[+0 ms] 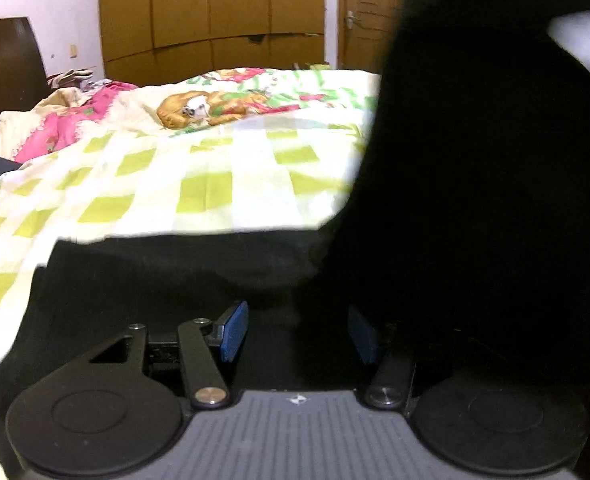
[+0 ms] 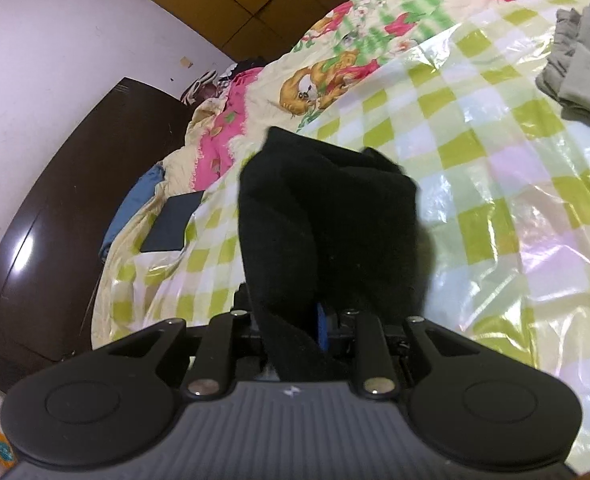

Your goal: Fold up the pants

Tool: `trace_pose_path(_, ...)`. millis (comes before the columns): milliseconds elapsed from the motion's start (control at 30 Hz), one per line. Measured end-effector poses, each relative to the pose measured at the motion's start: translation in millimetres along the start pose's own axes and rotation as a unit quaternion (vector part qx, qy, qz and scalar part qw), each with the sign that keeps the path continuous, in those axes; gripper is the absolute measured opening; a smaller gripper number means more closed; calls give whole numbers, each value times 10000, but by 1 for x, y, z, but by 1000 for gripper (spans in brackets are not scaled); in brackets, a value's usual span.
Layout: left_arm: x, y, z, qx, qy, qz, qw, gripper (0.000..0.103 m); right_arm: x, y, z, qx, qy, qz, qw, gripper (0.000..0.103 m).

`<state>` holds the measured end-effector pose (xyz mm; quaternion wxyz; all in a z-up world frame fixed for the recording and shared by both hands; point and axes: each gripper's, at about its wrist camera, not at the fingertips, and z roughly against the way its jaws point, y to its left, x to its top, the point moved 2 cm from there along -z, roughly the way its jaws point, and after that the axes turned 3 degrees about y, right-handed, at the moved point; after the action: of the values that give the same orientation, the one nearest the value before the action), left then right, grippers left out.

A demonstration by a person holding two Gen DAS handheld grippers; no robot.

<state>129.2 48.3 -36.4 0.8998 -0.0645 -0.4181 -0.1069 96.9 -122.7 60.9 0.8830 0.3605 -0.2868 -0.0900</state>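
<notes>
Right tool: I see it clenched on a bunched fold of the black pants; the cloth rises ahead of its tips, clear of the bed.
Left tool: released, I judge; its blue pads stand apart over dark cloth, nothing pinched.
Pants, left view: black cloth spreads beneath and ahead of my left tool and hangs up to its right.
Bed: green-checked cover, ahead of both tools.
Grey garment: far right of my right tool, apart from the pants.
</notes>
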Motion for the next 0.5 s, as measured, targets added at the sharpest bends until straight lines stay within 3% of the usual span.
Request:
trace_pose_path(67,10,5,2,-135,34,294,9995,68,-6,-8,9,-44,-87,-155,9998,23)
trace_pose_path(167,20,13,-6,-319,444,669,9963,69,-7,-23,19,-107,-165,-439,9988,22)
trace_pose_path(367,39,-11,-23,-11,389,161,9991,68,-4,-42,22,-32,-265,-841,9961,22)
trace_pose_path(500,54,-3,-43,-117,584,391,9975,68,-2,-50,22,-120,-314,-950,9949,22)
